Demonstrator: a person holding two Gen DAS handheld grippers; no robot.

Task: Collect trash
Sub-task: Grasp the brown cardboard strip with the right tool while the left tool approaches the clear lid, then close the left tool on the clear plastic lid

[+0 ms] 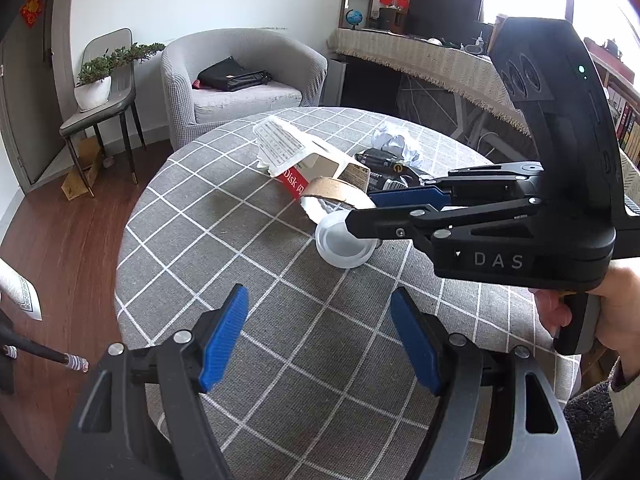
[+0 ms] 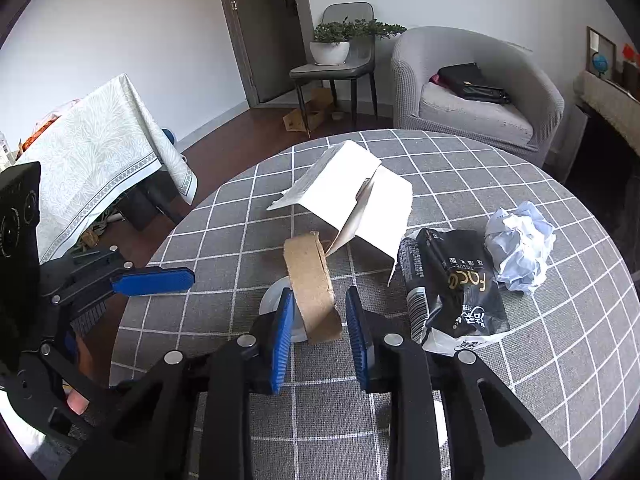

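Left wrist view: a round table under a grey checked cloth [image 1: 256, 240] carries the litter. A brown cardboard tape core [image 1: 328, 190] stands on edge near the table's middle, and a translucent white plastic lid [image 1: 340, 246] lies just in front of it. Behind the core lies a torn white carton [image 1: 296, 152] with a printed label and a red strip. To the right of the core lie a black tissue wrapper [image 1: 380, 160] and a ball of crumpled white paper [image 1: 396, 140]. The right gripper [image 1: 360, 216] reaches in from the right, held in a hand [image 1: 616, 304], and its fingers cover part of the core and the lid. The left gripper [image 1: 320, 336] hangs over bare cloth nearer the camera than the core, with its blue pads wide apart and nothing between them.

Right wrist view: the tape core [image 2: 312, 284] stands upright between the blue pads of the right gripper [image 2: 318, 332]. The left pad lies against its side. The right pad stands just clear, so the jaws are not yet closed on it. The lid [image 2: 272, 300] shows beneath and left of the core. The folded carton [image 2: 360, 200] rises behind it. The wrapper [image 2: 456, 284] and the paper ball [image 2: 520, 248] lie to the right. The left gripper [image 2: 152, 280] points in from the left of the core.
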